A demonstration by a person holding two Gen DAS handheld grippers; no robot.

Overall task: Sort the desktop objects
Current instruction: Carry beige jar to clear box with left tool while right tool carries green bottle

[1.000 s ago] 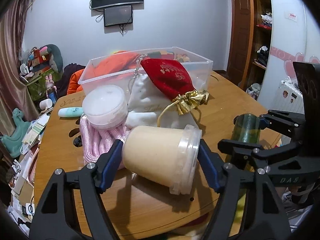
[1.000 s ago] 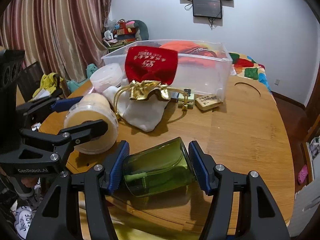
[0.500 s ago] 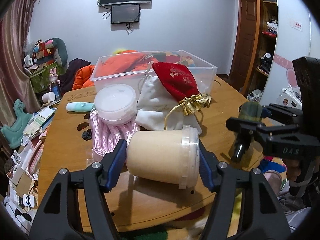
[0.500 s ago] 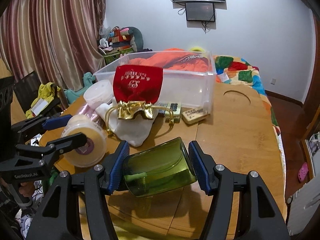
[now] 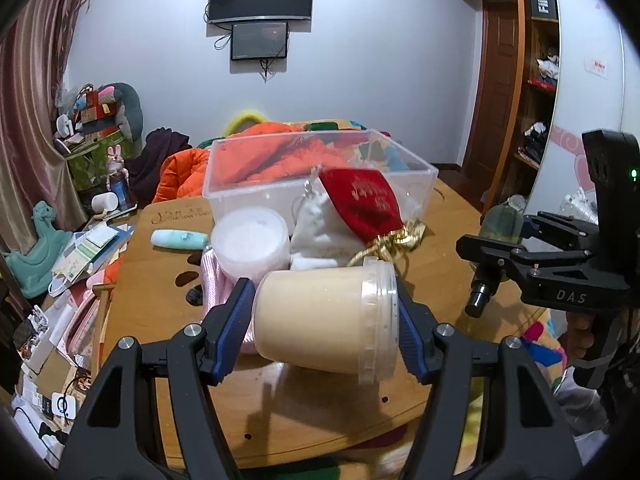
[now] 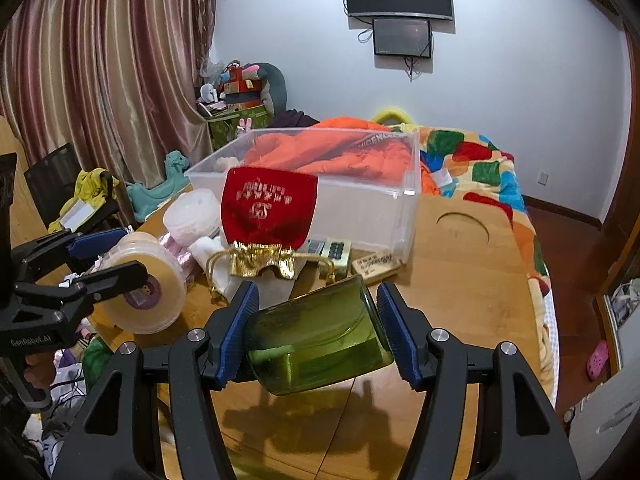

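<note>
While the left claw [image 5: 326,322] pinches a beige jar [image 5: 320,326], only the right view shows the right claw [image 6: 318,330] clamping a green bottle [image 6: 316,344].

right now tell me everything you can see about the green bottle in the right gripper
The green bottle is translucent olive green and looks like glass or hard plastic, with a broad flattened body and a dark round cap at the neck end. It lies on its side, base pointing forward, lifted above the wooden table. The right gripper is shut on it, blue pads pressing both sides. Nothing else touches it.
</note>
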